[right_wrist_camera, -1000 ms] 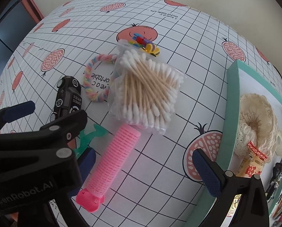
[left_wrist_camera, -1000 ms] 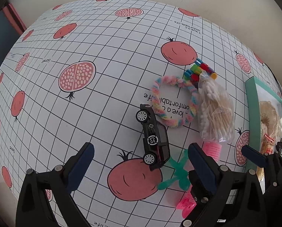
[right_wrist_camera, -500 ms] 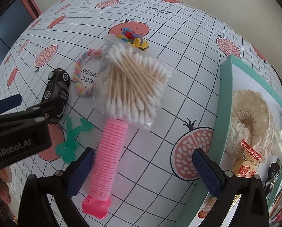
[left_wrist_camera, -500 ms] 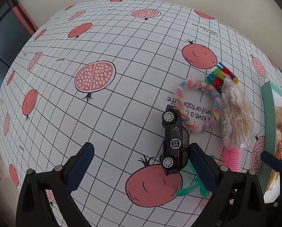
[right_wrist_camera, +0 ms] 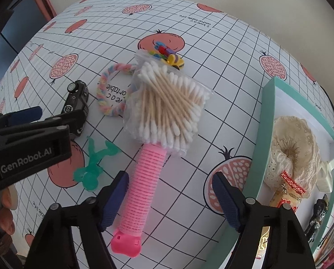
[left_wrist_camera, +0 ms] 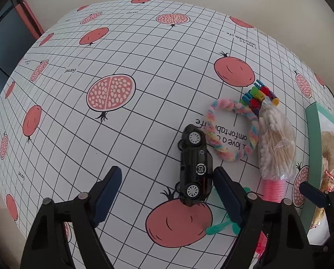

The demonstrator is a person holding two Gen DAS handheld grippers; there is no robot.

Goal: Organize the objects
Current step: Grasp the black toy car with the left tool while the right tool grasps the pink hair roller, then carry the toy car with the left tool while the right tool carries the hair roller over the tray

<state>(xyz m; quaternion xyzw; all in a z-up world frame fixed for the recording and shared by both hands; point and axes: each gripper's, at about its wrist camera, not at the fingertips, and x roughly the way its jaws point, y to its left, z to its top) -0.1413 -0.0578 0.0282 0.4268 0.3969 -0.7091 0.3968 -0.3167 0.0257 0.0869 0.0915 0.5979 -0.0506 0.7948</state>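
Since half a second ago your left gripper (left_wrist_camera: 167, 188) has swung right, so the car (left_wrist_camera: 195, 164) now sits just inside its right jaw instead of beyond it. The car lies on its side, wheels up, its low end over the red pomegranate print, its far end touching the braided ring (left_wrist_camera: 232, 132). Both jaws stand wide apart and hold nothing. Shift a little more to the right so the car sits midway between the jaws, then come down and close across its narrow body, not along its length. Keep the right jaw off the green clip (left_wrist_camera: 220, 224) just past it. Your right gripper (right_wrist_camera: 170, 198), also apart and empty, has the pink roller (right_wrist_camera: 144, 188) beside its left jaw; the tray (right_wrist_camera: 260, 139) waits beyond its right jaw.
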